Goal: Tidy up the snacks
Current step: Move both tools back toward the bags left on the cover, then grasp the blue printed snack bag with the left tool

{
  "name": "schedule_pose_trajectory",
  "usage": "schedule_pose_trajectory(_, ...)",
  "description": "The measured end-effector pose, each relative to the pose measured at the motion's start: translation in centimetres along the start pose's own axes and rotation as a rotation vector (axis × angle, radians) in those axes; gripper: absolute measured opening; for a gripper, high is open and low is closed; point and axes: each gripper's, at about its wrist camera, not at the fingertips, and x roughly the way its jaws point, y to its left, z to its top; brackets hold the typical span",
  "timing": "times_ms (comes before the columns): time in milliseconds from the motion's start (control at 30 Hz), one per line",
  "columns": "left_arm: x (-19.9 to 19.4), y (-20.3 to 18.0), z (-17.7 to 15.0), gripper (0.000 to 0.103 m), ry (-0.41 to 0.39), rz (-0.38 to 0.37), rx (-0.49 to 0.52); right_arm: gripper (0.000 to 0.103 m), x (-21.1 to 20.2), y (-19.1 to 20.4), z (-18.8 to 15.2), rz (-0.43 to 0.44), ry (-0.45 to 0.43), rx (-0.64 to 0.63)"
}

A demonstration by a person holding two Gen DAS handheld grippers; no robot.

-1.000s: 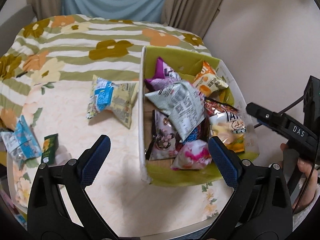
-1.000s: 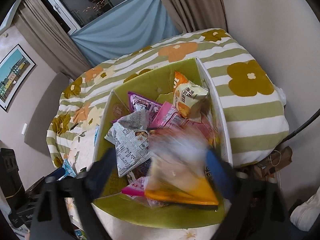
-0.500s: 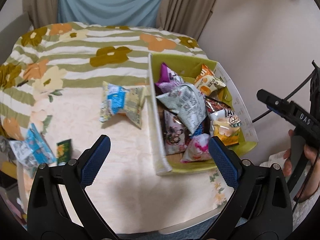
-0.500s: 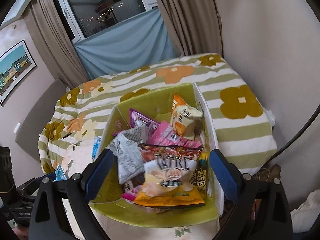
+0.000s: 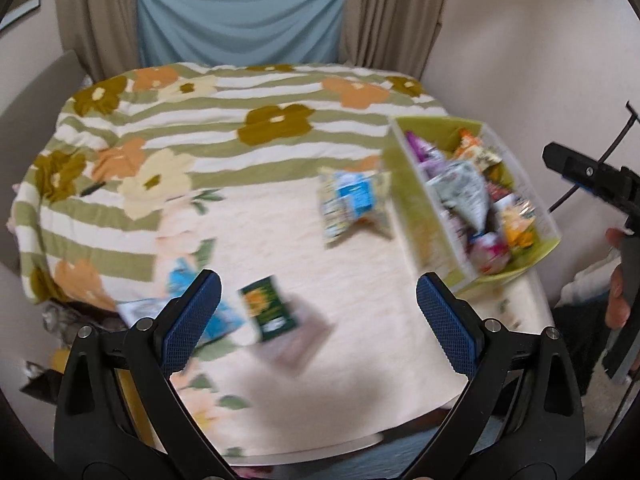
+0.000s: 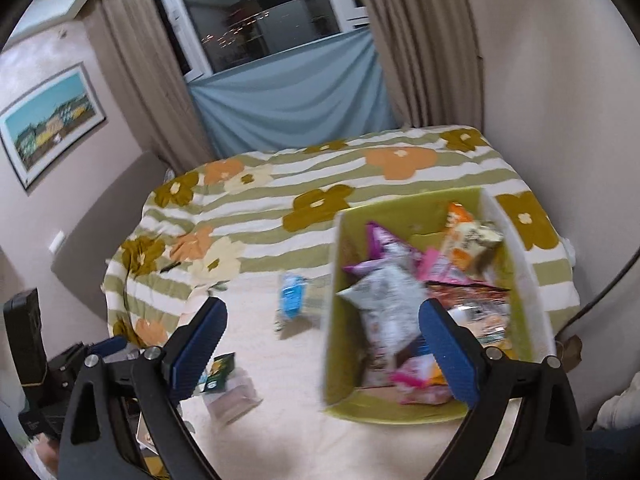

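Both grippers are empty with jaws spread wide, left gripper [image 5: 318, 306] and right gripper [image 6: 322, 346]. The bin [image 5: 404, 192] is already stuffed, with three packets left: a blue bag [image 5: 352, 200] just beside it, a green packet [image 5: 272, 308] and another blue one [image 5: 180, 280] well apart from it. They look light, crinkly and slippery, so I'd pinch a sealed edge rather than the puffy middle.

Green box [image 6: 408, 410] heaped with snack bags; blue-labelled packet [image 5: 352, 200] lies just beside.
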Motion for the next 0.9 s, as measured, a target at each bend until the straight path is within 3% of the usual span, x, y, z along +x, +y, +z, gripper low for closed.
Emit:
schedule_pose_trajectory(200,0.2,6.1,-2.4,0.098,0.038,0.018,0.047,0.096,3.0,5.6,-1.8,-0.01,0.052,-0.018)
schedule_pose_trajectory(400,2.9,10.2,-4.7,0.098,0.125,0.058,0.196,0.096,6.0,10.0,-3.9,-0.026,0.112,0.013)
schedule_pose_trajectory(667,7.6,11.6,-6.6,0.098,0.219,0.106,0.364,0.096,10.8,13.8,-6.8,-0.04,0.222,-0.01)
schedule_pose_trajectory(900,11.8,11.4,-7.9,0.098,0.233,0.256,0.476,0.096,16.0,15.3,-9.9,-0.063,0.273,-0.136)
